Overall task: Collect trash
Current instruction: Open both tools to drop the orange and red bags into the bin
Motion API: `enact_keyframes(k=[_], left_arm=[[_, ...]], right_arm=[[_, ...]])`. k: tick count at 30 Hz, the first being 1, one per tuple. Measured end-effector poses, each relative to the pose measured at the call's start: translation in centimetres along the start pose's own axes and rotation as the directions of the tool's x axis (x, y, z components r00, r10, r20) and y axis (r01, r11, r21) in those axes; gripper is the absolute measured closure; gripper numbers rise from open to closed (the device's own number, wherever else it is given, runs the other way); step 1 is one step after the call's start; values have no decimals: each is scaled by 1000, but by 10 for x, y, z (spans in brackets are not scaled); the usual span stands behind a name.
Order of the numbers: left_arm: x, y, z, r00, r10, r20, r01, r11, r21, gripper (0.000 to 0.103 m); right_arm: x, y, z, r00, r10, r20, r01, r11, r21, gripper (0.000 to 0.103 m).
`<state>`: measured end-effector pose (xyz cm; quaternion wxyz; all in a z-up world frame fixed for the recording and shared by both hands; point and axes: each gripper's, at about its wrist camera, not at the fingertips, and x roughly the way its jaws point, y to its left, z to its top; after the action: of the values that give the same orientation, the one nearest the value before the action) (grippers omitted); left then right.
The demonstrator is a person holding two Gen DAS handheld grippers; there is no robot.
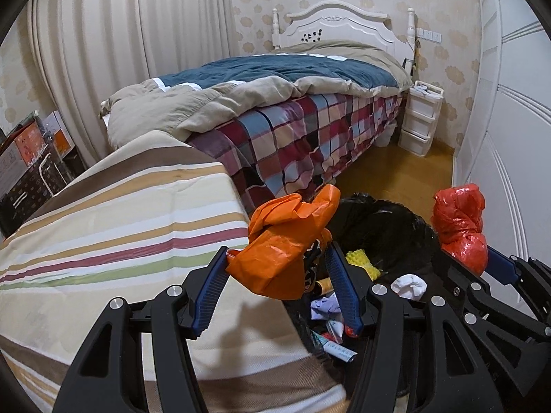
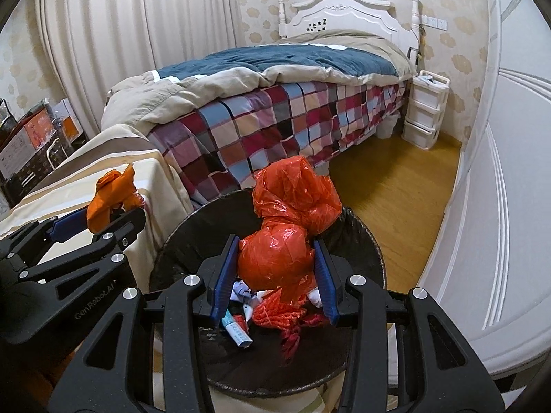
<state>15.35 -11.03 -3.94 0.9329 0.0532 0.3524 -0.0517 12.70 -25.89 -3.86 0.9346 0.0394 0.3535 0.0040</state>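
- Filling most of the room, the bed (image 2: 275,79) with its checked cover runs back to a white headboard; nothing on it looks like rubbish from either view.
- Beside the bed, a striped cloth (image 1: 113,227) covers a low surface. The part of it that shows carries no litter, so that spot looks already dealt with, though its far end is out of sight.
- Just beside that surface stands the bin (image 2: 365,241), lined with a black bag. It already holds a fair load: crumpled paper, a white wad (image 1: 409,284), a yellow spongy piece (image 1: 361,260), a small tube (image 2: 237,332) and red netting (image 2: 279,316). My reading is that the collecting is well advanced.
- Above the bin mouth hangs the red plastic bag (image 2: 286,237), bunched into two lumps. The right gripper (image 2: 277,268) has its blue pads pressed against the lower lump on both sides, so it is clamped on that bag and only needs to let go to drop it in.
- Smaller is the orange bag (image 1: 286,241), crumpled and held over the edge of the striped cloth, right at the bin's rim. The left gripper (image 1: 277,284) holds it, one pad clearly pinching a fold; the other pad's contact is partly hidden by the plastic.
- Left to do, as far as I can judge: carry the orange bag fully over the bin and release both. The wooden floor (image 2: 396,186) in view shows no further scraps.
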Motion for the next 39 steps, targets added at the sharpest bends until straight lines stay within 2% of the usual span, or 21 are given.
enact_keyframes(k=[15, 20, 22, 32, 34, 39], left_arm=[[14, -12, 13, 1000, 3, -19, -3, 1000, 20, 45], [17, -12, 14, 1000, 4, -27, -3, 1000, 16, 40], [17, -11, 14, 1000, 6, -23, -6, 1000, 13, 34], [15, -10, 14, 1000, 14, -16, -14, 1000, 4, 27], [16, -8, 14, 1000, 17, -17, -17, 1000, -2, 25], [16, -5, 13, 1000, 22, -18, -22, 1000, -15, 24]], right_arm=[[18, -11, 3, 1000, -15, -24, 15, 1000, 19, 62], [21, -13, 4, 1000, -21, -17, 22, 999, 26, 61], [22, -14, 4, 1000, -26, -16, 26, 999, 29, 61], [22, -15, 4, 1000, -28, -15, 28, 999, 30, 58], [21, -16, 4, 999, -31, -9, 31, 999, 32, 52], [18, -22, 5, 999, -36, -3, 36, 999, 36, 50]])
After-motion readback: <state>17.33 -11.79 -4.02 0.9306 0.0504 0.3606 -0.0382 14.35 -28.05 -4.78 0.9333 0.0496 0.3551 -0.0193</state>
